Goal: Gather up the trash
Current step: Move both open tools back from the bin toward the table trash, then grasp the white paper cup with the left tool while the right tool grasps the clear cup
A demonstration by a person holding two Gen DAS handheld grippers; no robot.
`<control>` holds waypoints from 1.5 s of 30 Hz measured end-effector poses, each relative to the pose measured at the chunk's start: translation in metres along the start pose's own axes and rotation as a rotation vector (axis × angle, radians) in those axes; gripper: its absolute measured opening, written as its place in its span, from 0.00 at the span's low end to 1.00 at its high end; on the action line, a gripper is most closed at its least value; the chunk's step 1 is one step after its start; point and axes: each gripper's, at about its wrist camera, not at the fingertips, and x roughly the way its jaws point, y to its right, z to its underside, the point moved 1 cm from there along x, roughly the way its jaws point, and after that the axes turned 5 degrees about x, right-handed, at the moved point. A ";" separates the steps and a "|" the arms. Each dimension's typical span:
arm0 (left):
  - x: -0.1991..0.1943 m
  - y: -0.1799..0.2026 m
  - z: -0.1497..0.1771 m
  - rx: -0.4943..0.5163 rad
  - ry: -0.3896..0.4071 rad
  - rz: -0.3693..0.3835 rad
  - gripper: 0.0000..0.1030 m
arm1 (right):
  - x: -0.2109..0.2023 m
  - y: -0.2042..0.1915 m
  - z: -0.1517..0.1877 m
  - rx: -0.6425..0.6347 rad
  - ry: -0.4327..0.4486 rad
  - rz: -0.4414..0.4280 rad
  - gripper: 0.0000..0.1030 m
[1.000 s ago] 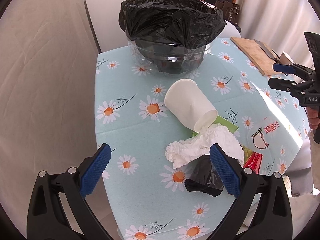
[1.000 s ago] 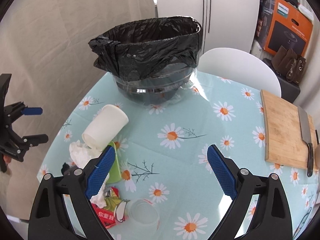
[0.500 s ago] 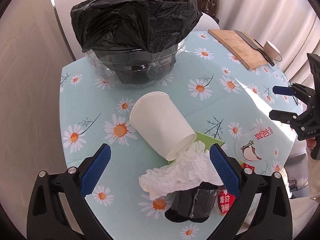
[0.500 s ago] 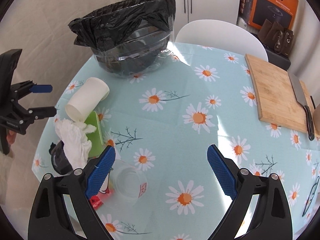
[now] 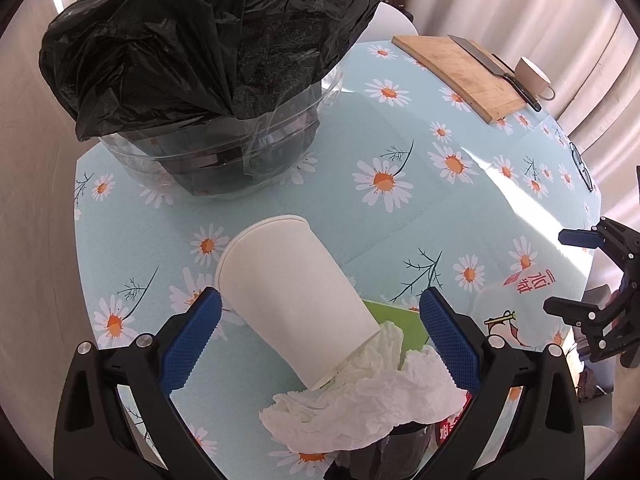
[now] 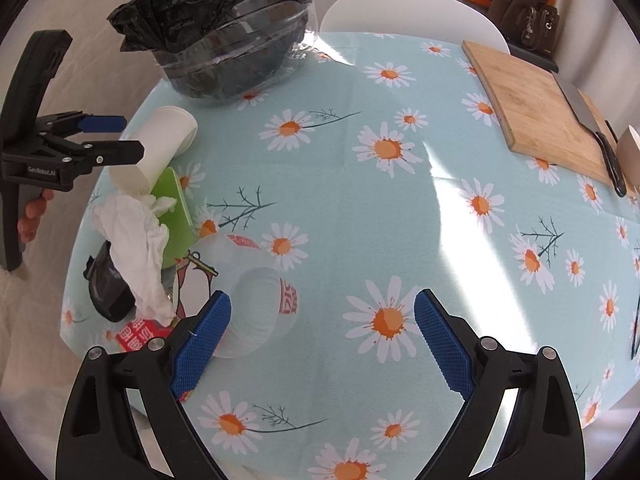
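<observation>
1. Left gripper point(image 5: 320, 336), jaws spread wide, has advanced since the earlier frame; its pads now flank the tipped white paper cup point(image 5: 292, 300).
2. Right gripper point(image 6: 322, 340), jaws released, hovers beside a clear plastic cup point(image 6: 256, 304).
3. Crumpled tissue point(image 5: 360, 404) lies at the paper cup's mouth; the black-lined bin point(image 5: 208, 76) stands beyond.

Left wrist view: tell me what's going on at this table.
A person is clearing trash with two handheld claws. The left claw is open, straddling a tipped-over white paper cup whose mouth rests on crumpled tissue; it has not closed on it. The right claw hangs open over the tablecloth beside a clear plastic cup, holding nothing. The black-bagged bin waits at the far edge.
</observation>
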 end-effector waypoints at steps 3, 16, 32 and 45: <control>0.009 -0.002 -0.002 0.017 -0.026 -0.009 0.94 | 0.006 -0.001 0.004 0.049 -0.008 0.008 0.86; 0.038 -0.012 0.000 0.065 -0.095 0.002 0.87 | 0.024 -0.008 0.010 0.202 -0.035 -0.017 0.35; 0.011 -0.038 0.023 0.051 -0.104 0.031 0.59 | 0.037 0.015 0.005 0.366 -0.155 -0.100 0.02; -0.020 -0.036 0.023 -0.065 -0.094 -0.045 0.59 | 0.004 0.048 -0.033 0.187 -0.182 -0.049 0.02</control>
